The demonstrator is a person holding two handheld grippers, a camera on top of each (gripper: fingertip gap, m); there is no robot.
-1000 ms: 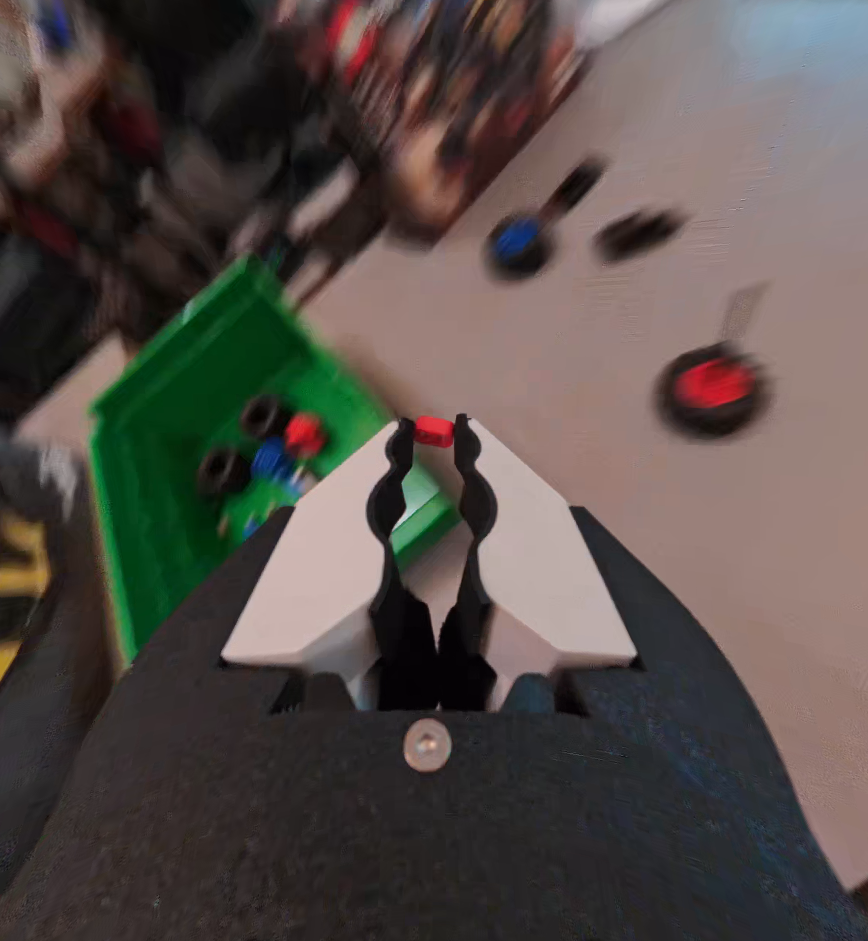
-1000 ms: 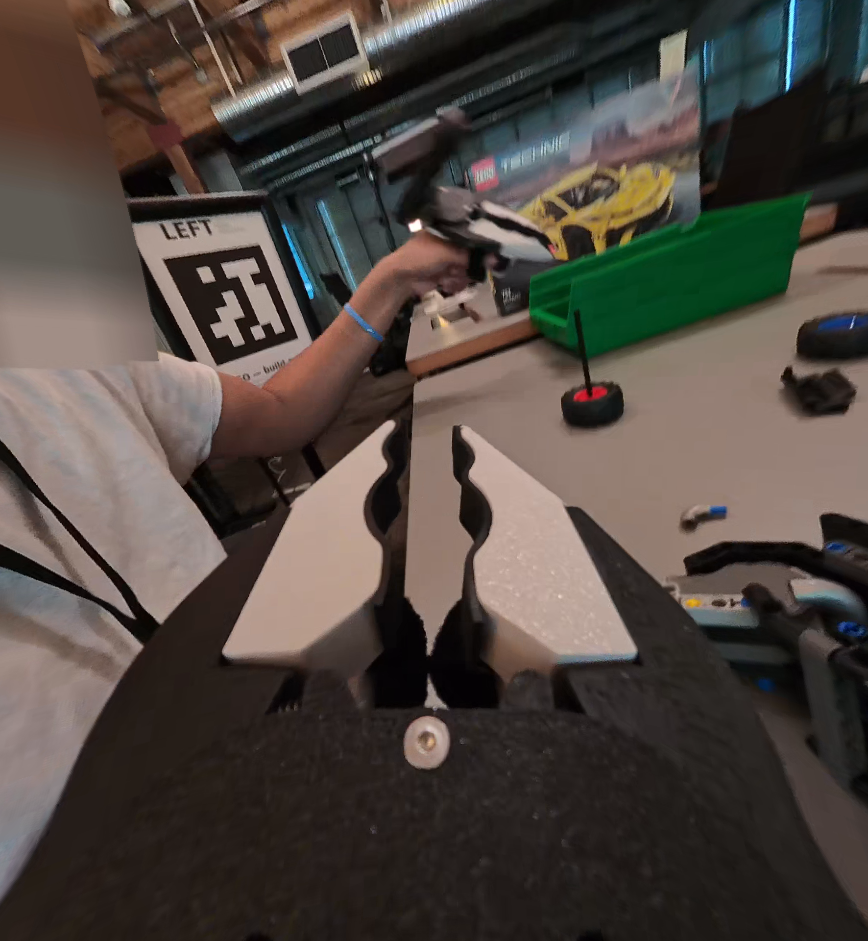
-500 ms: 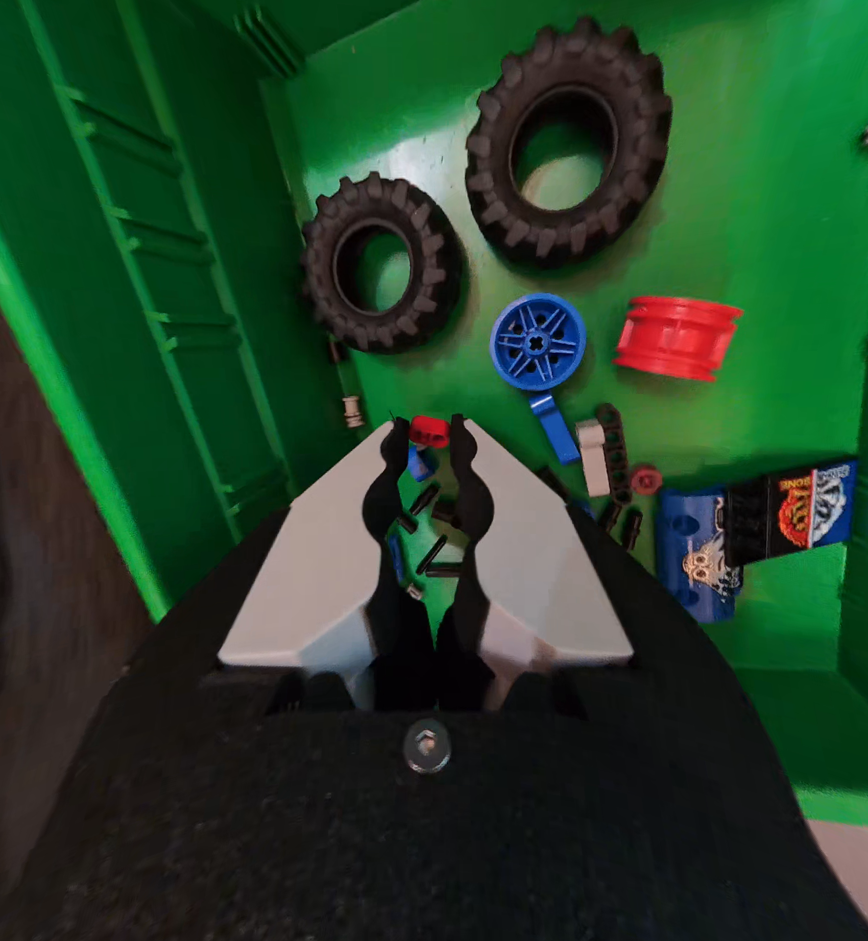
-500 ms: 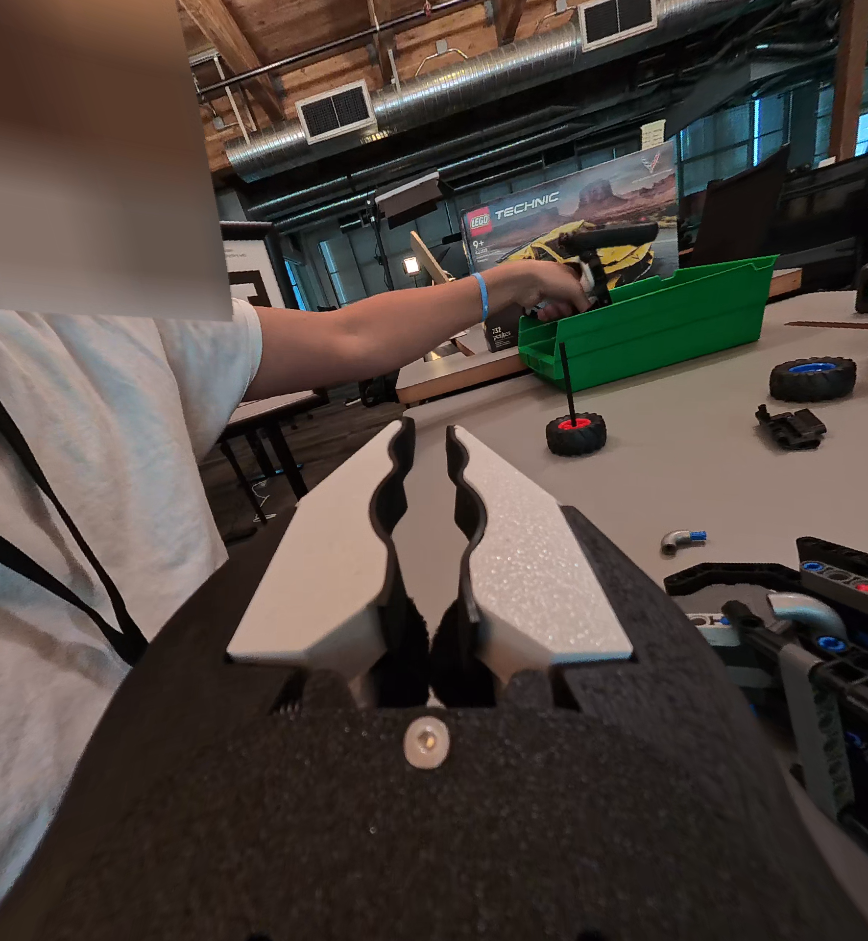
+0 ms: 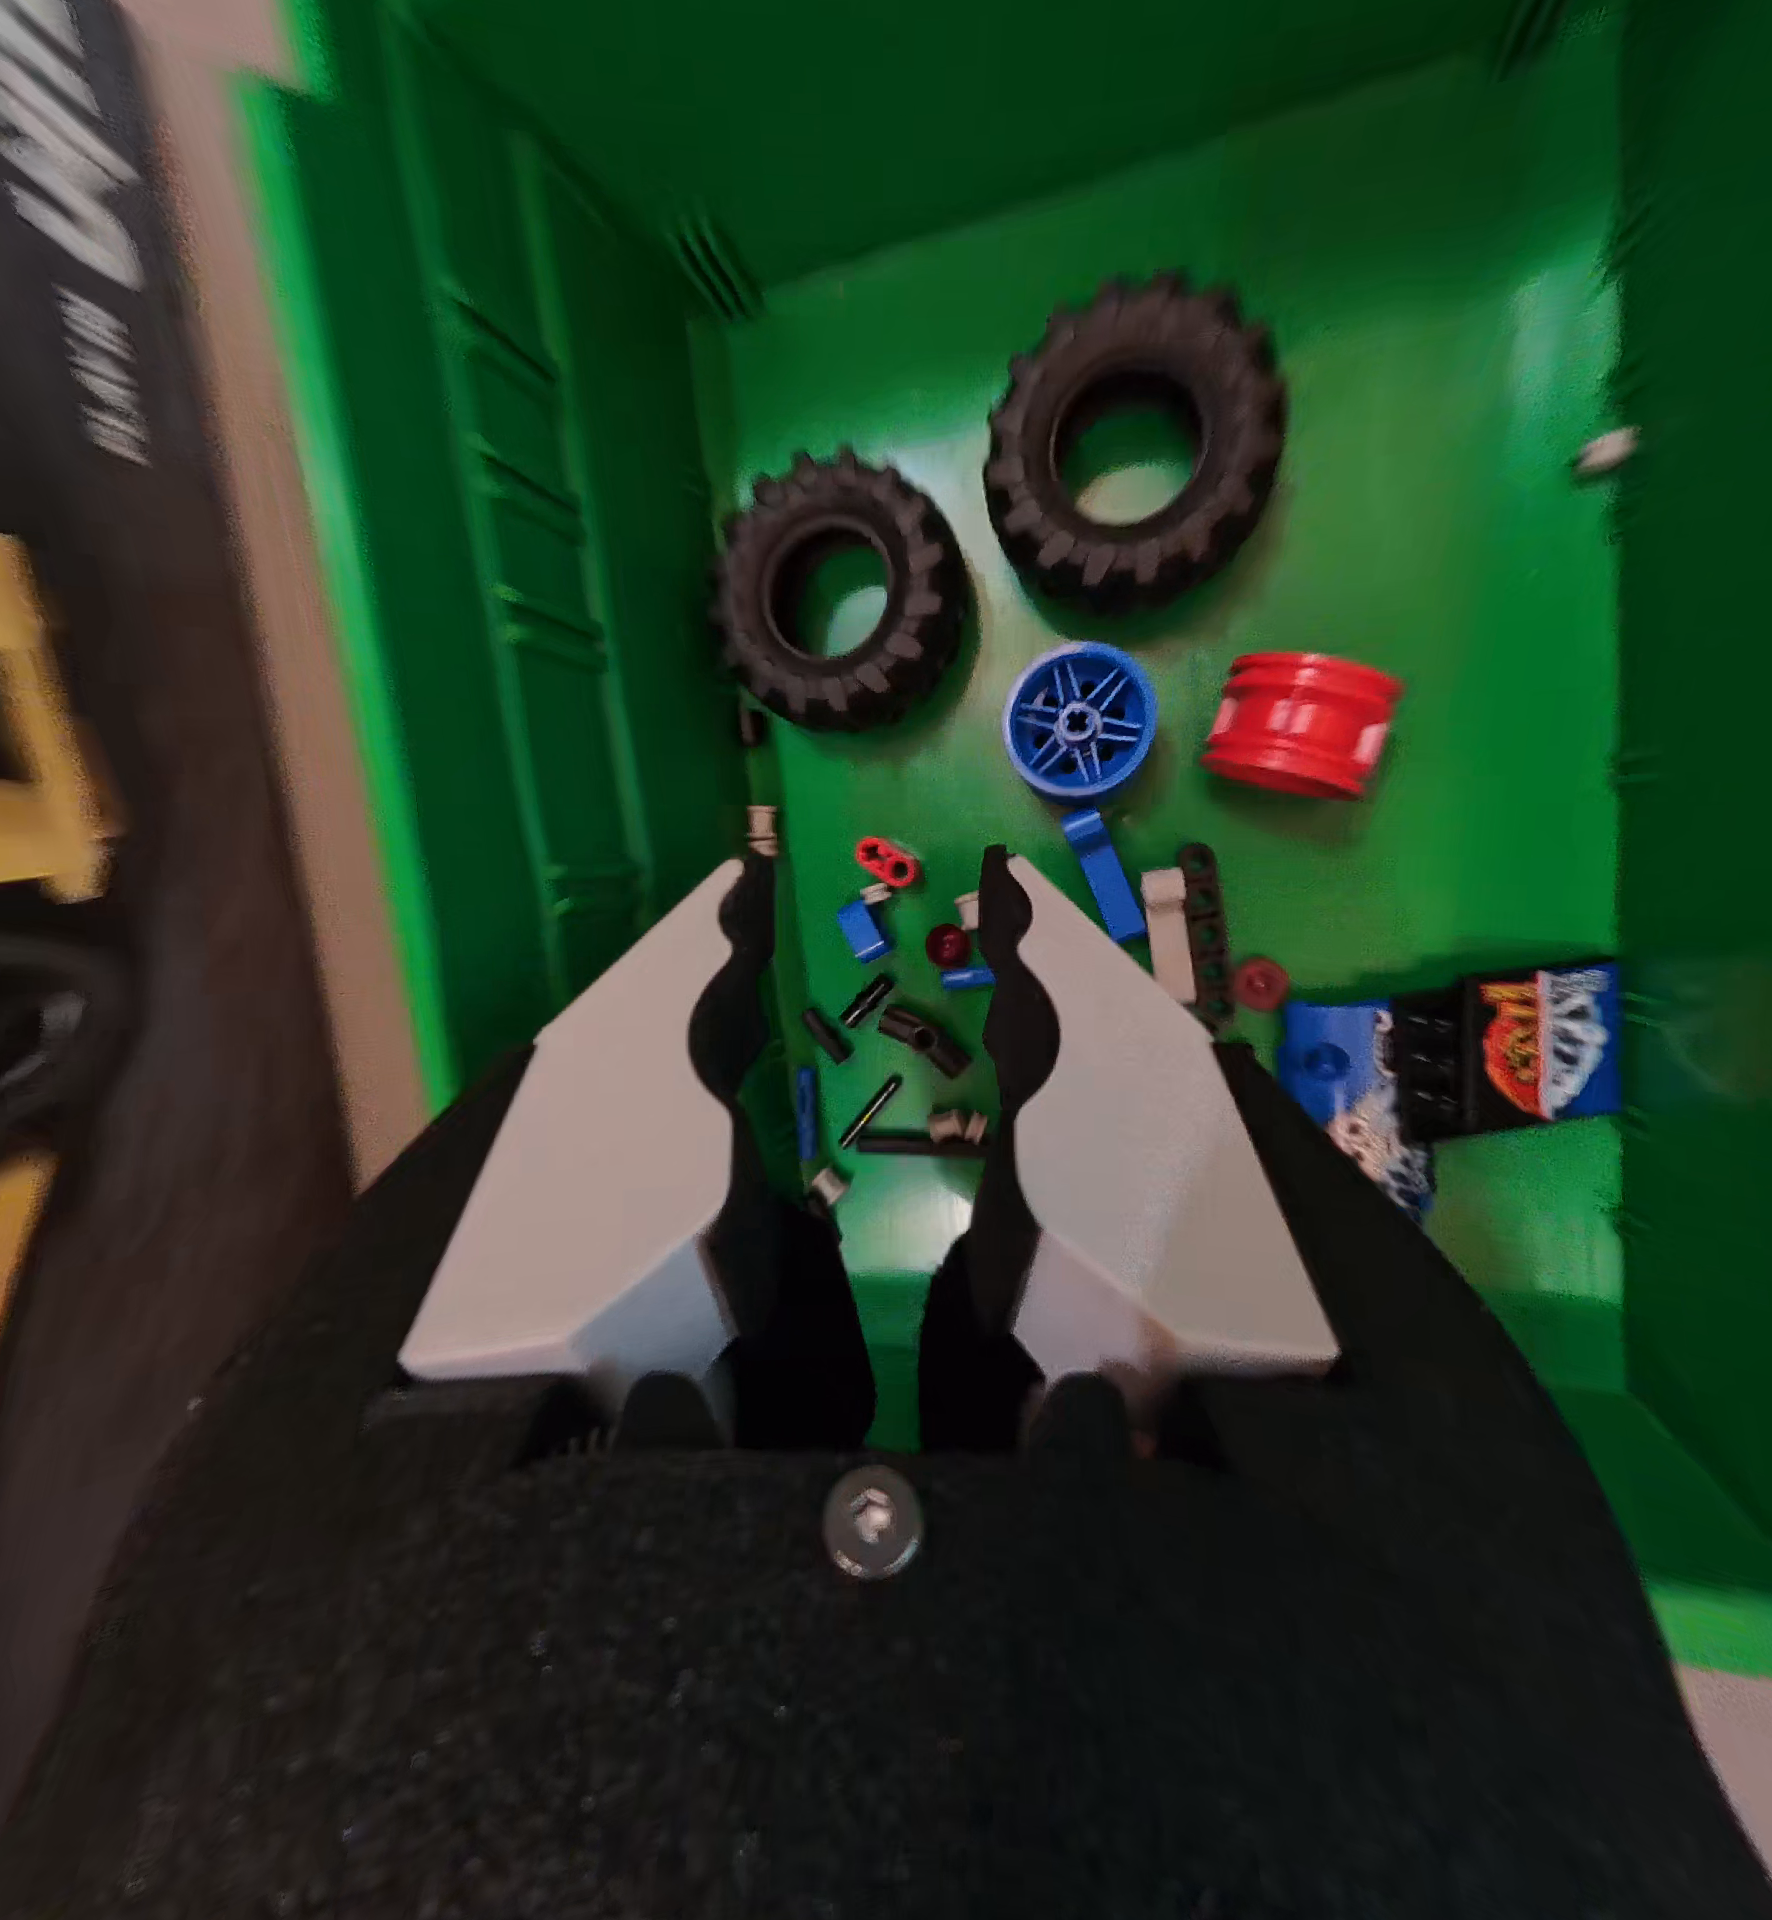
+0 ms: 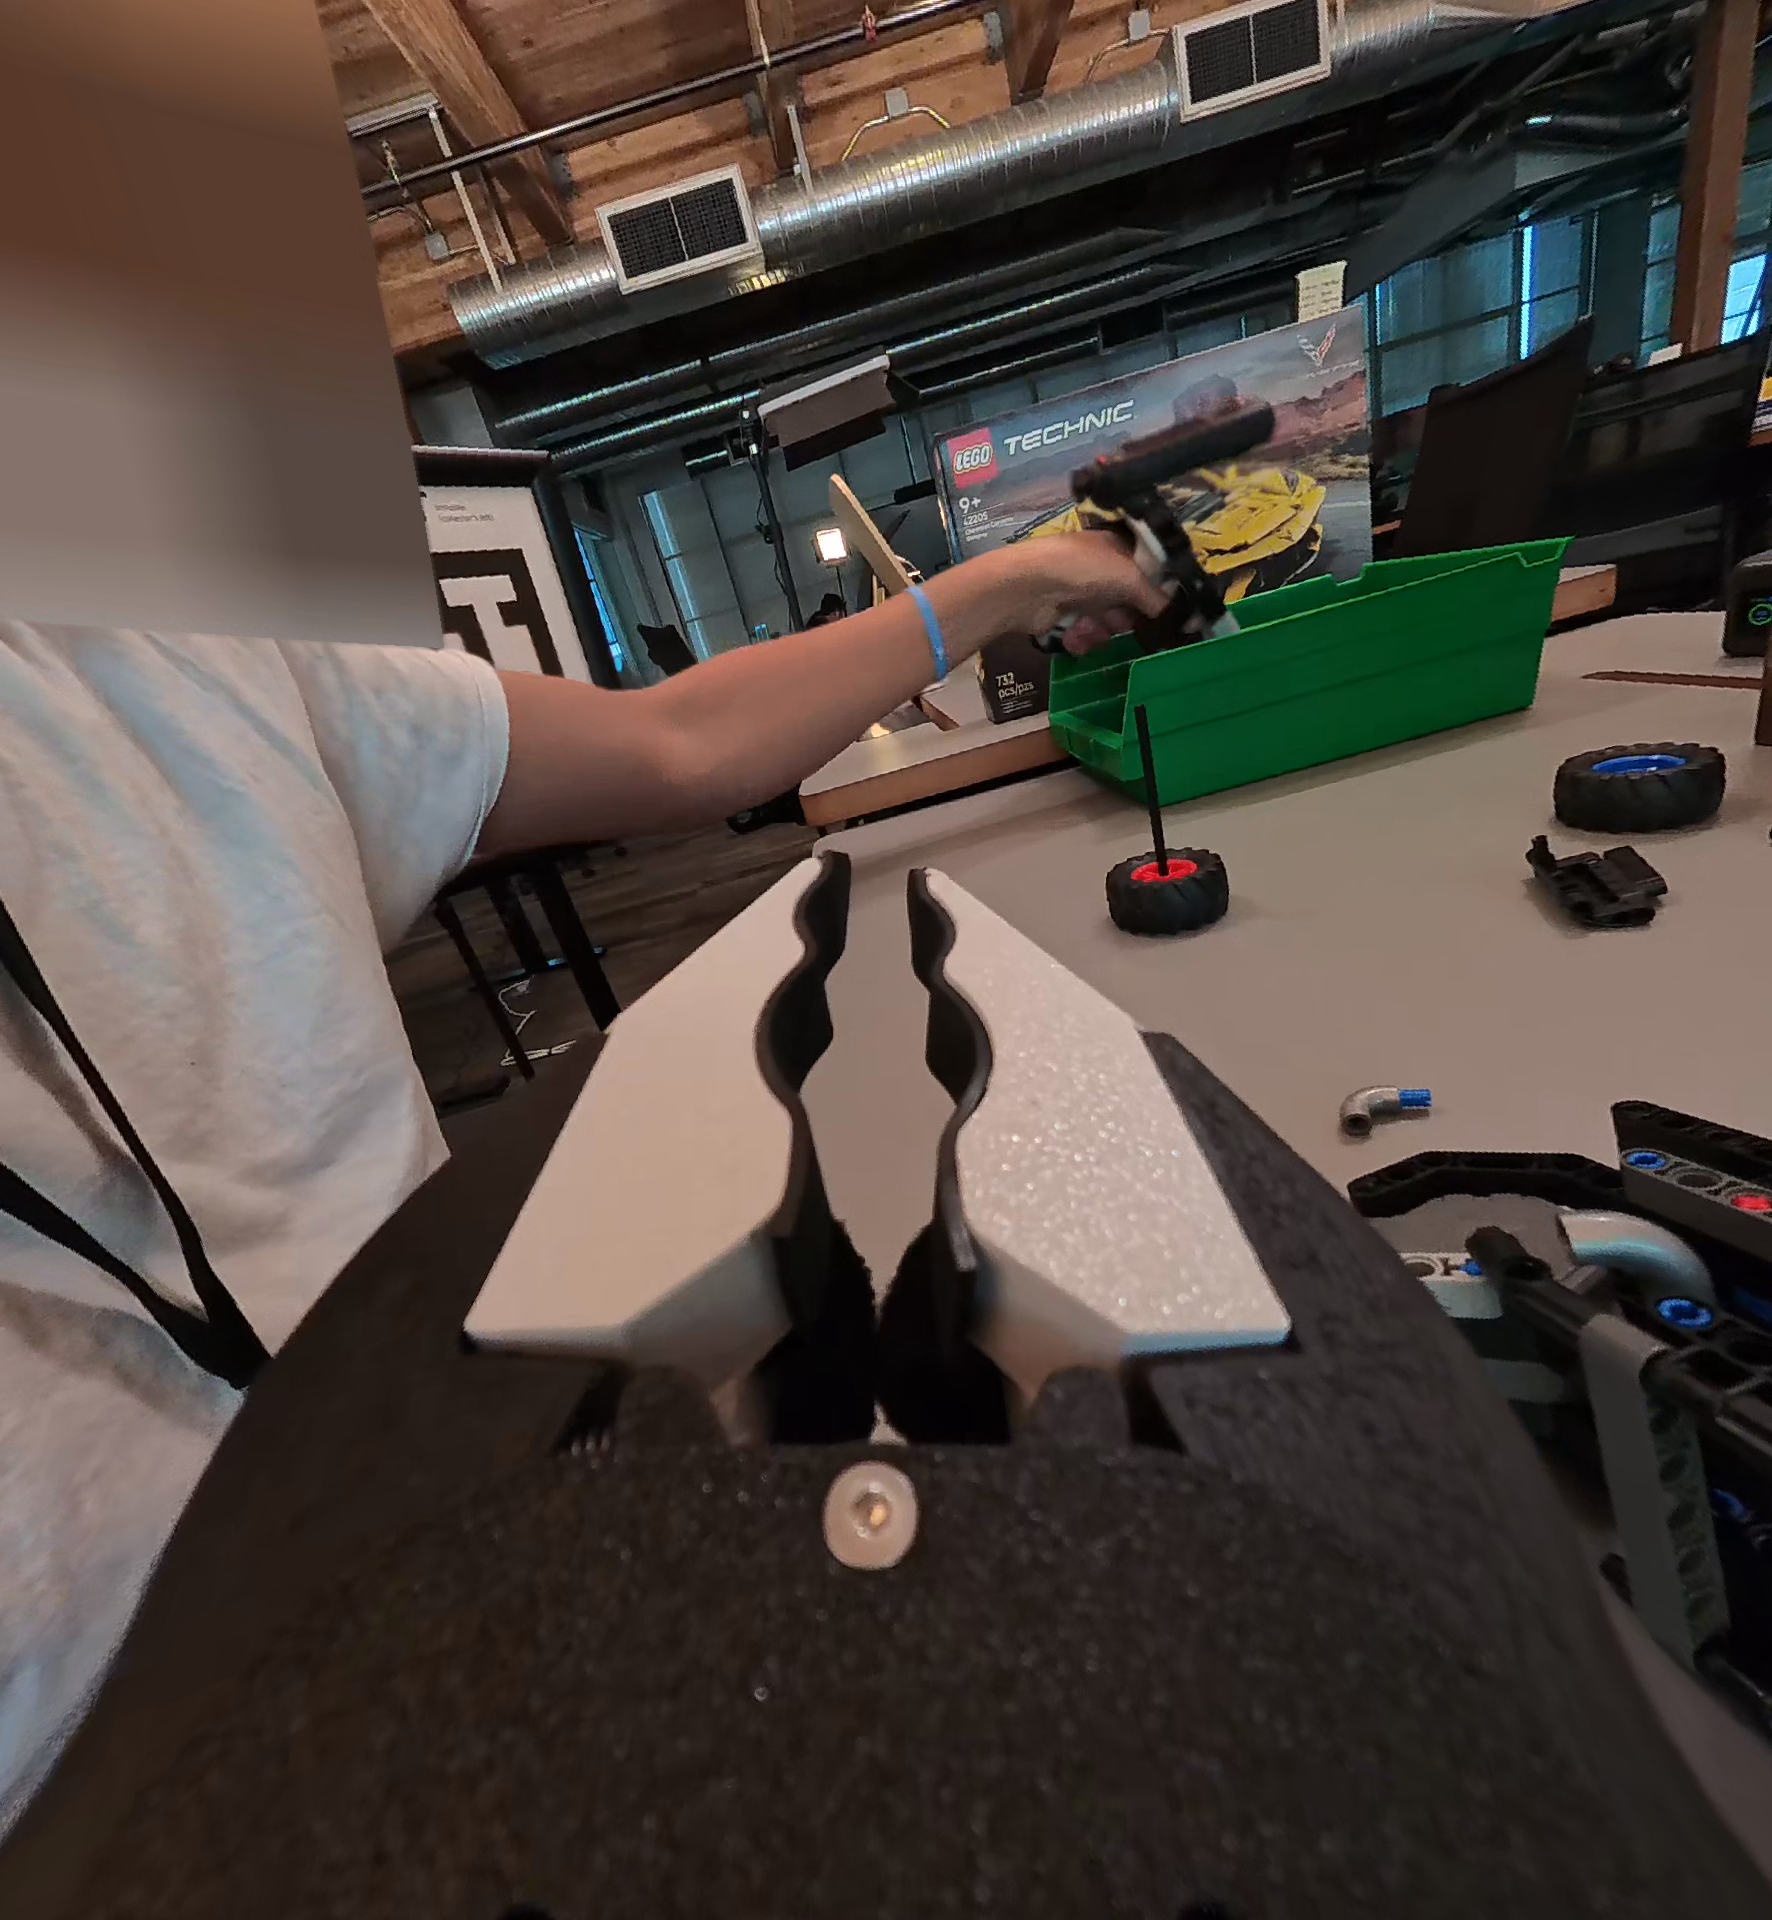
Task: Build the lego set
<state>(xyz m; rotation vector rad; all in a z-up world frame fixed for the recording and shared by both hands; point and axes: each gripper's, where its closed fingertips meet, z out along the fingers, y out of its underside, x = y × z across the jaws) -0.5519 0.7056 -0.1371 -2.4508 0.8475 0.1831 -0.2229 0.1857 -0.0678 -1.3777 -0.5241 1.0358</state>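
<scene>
we had just spread our left tongs (image 5: 874, 873) wide over the green bin (image 5: 1484, 312), and the red piece (image 5: 886, 858) they had pinched lay on the bin floor, while our right tongs (image 6: 869, 878) hung narrow and empty above the desk (image 6: 1381, 956).

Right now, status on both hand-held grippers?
Left hand-held gripper open over green bin. Small red connector lies loose below. Right hand-held gripper slightly open, empty, above table.
</scene>
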